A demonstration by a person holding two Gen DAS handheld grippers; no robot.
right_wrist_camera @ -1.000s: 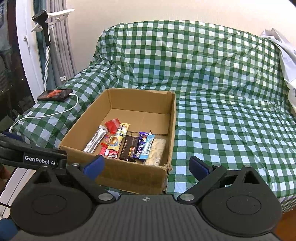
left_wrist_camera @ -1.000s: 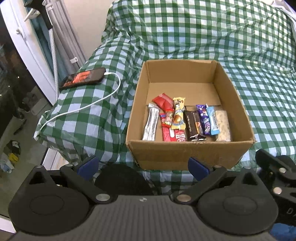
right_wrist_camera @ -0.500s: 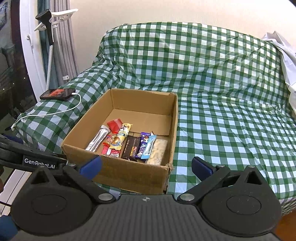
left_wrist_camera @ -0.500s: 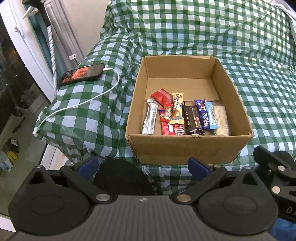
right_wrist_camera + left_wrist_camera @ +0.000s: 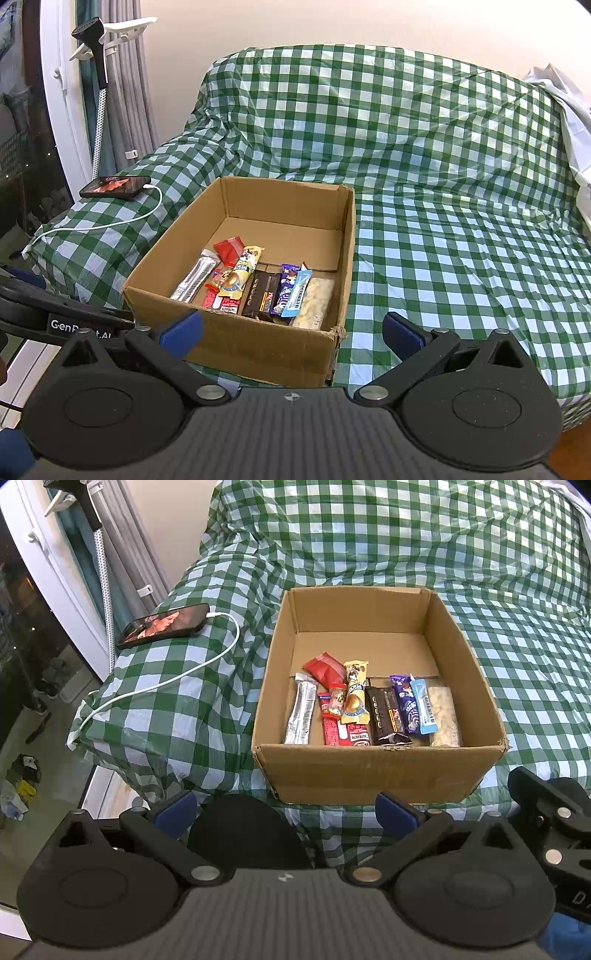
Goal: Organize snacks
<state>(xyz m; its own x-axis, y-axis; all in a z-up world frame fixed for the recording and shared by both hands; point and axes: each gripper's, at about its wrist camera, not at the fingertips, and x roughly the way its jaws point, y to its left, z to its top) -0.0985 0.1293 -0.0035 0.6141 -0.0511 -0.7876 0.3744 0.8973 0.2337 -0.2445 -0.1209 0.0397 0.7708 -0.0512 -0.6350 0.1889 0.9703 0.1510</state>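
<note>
- Snacks lie in a rough row inside the cardboard box, along its near wall; back half of the floor bare.
- From the left: silver bar, red wrapper, yellow bar, dark chocolate bar, purple bar, light-blue bar, pale clear packet.
- Red and yellow wrappers overlap smaller red packs beneath; the rest sit side by side.
- Left gripper and right gripper hover short of the box's near wall, jaws of both spread wide, holding nothing.
- No loose snack showing on the checked cover.
- Fits either a finished row or a sorting still in progress; cannot settle which.
- For any reach in: come over the near wall from above, pinch one wrapper across its narrow width, avoid dragging neighbours.
- Keep clear of the phone and its cable left of the box.
</note>
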